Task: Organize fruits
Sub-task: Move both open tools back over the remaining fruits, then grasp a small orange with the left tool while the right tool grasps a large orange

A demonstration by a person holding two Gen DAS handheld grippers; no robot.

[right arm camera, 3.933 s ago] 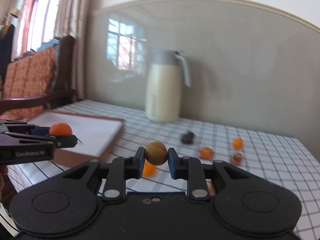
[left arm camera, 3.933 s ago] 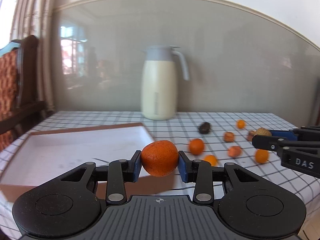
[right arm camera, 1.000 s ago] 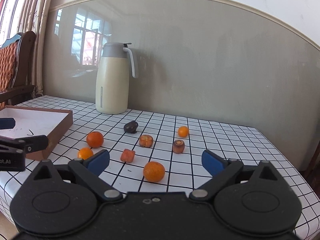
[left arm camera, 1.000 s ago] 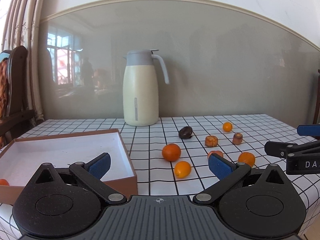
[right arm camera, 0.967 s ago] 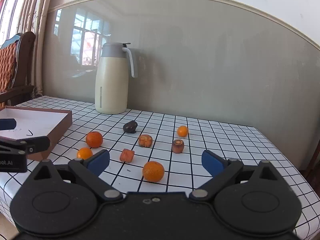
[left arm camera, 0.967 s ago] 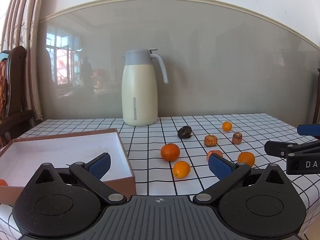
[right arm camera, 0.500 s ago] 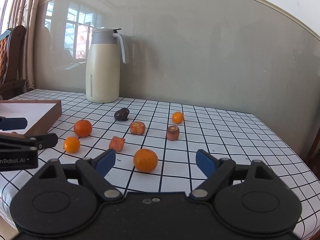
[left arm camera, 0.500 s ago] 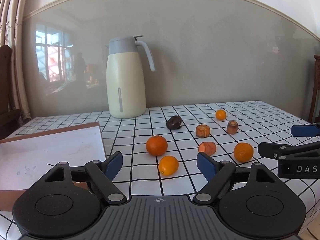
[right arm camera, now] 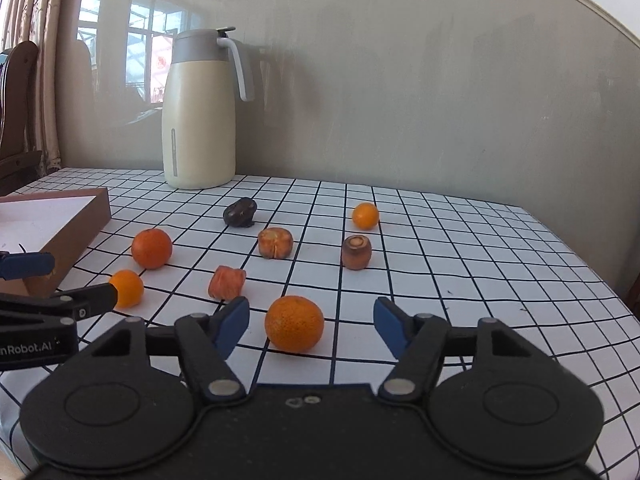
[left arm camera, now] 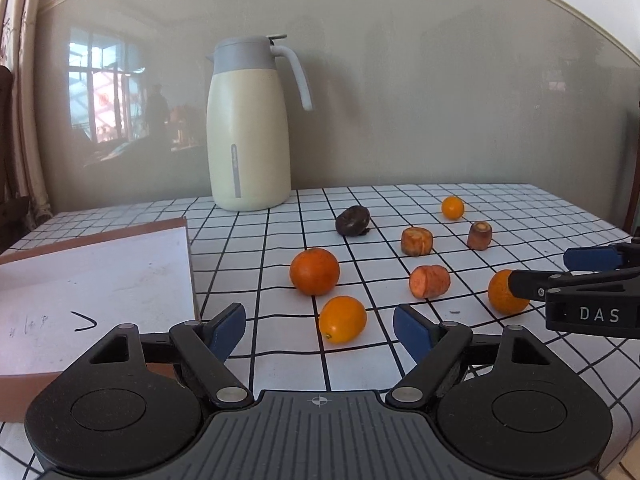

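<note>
My left gripper (left arm camera: 320, 330) is open and empty, with a small yellow-orange kumquat (left arm camera: 343, 319) lying on the table between its blue fingertips. A bigger orange (left arm camera: 315, 271) sits just behind it. My right gripper (right arm camera: 311, 324) is open and empty, with a mandarin (right arm camera: 294, 323) on the table between its fingertips. The same mandarin (left arm camera: 505, 291) shows partly hidden behind the right gripper in the left wrist view. The brown box with a white inside (left arm camera: 96, 280) lies at the left. Its contents are out of view.
A cream thermos jug (left arm camera: 248, 128) stands at the back by the wall. Carrot pieces (right arm camera: 227, 281) (right arm camera: 275, 243) (right arm camera: 356, 252), a dark fruit (right arm camera: 240, 212) and a far small kumquat (right arm camera: 365, 215) lie on the checked tablecloth (right arm camera: 460, 264). A wooden chair (right arm camera: 18, 120) stands left.
Both grippers have moved forward and lower toward the fruits, away from the box. The kumquat and the mandarin now lie between the open fingertips. Both stay open.
</note>
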